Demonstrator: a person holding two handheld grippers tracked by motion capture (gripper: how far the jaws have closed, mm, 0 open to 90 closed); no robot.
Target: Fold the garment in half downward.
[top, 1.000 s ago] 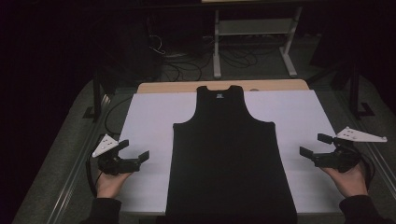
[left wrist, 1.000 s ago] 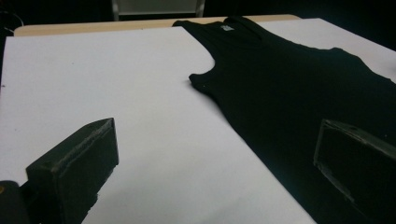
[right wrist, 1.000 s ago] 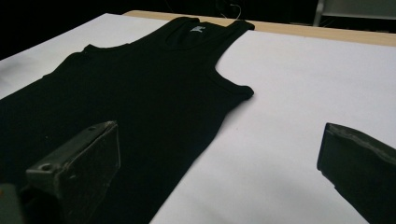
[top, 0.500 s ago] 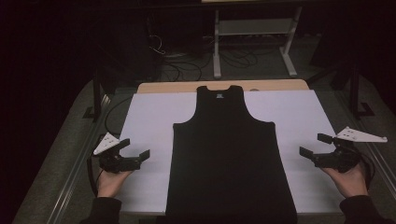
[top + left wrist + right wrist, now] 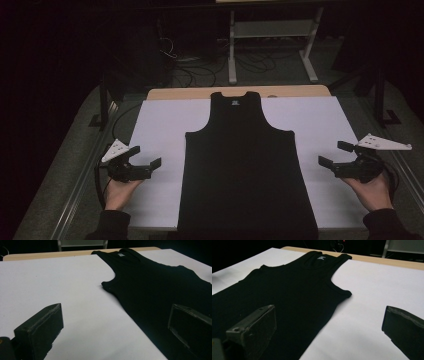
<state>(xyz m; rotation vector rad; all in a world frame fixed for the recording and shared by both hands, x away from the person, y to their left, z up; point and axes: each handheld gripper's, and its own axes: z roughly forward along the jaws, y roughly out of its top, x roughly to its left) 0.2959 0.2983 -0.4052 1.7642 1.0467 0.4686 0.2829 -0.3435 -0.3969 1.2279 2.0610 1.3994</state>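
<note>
Black tank top [image 5: 245,165] lies lengthwise (neck far).

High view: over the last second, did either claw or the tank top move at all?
Barely. The left claw crept slightly toward the tank top; it took hold of nothing and its jaws stay apart. The right claw stayed where it was, open, beside the other edge. The tank top stayed flat and untouched on the white sheet.

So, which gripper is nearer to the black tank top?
Left. The left gripper sits just off the black tank top; the right gripper stays slightly farther.
</note>
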